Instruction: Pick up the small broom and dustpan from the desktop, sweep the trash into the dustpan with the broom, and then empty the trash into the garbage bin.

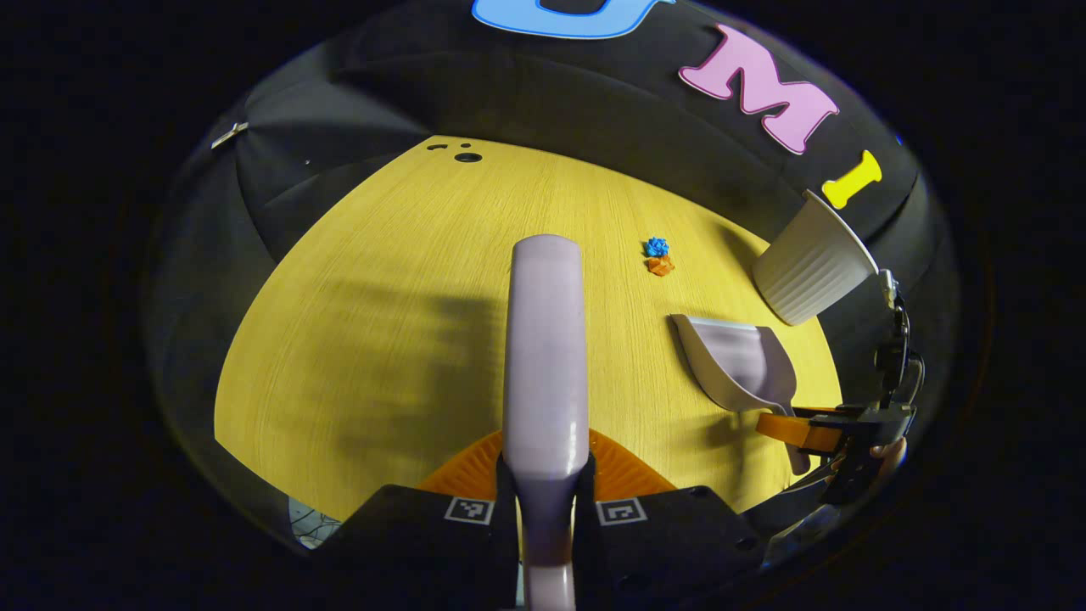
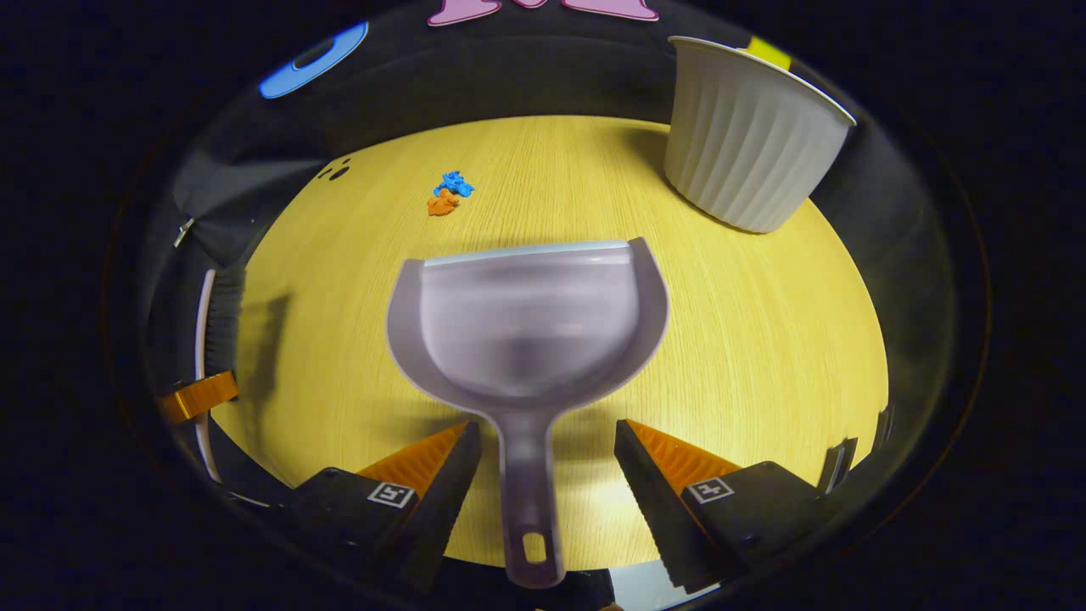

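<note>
- The left hand-held gripper point(image 1: 547, 501) has its two fingers pressed in on the small broom point(image 1: 545, 365); the pale lilac back of the broom runs straight out from between them, above the desk point(image 1: 382, 280).
- The right hand-held gripper point(image 2: 547, 475) stands wide open, one finger on each side of the dustpan point(image 2: 526, 327) handle, with a clear gap on both sides and neither finger touching it.
- The dustpan lies flat on the desk, mouth pointing away from the right hand-held gripper, handle toward it.
- Beyond the dustpan's mouth, a little to the left in the right gripper view, lie two bits of trash, a blue scrap point(image 2: 455, 183) and an orange scrap point(image 2: 441, 204), touching each other.
- The garbage bin point(image 2: 747, 136), white and ribbed, stands upright at the far right of the desk, near the dustpan but apart from it.
- In the left gripper view, the right hand-held gripper shows at the right edge, by the dustpan's handle.
</note>
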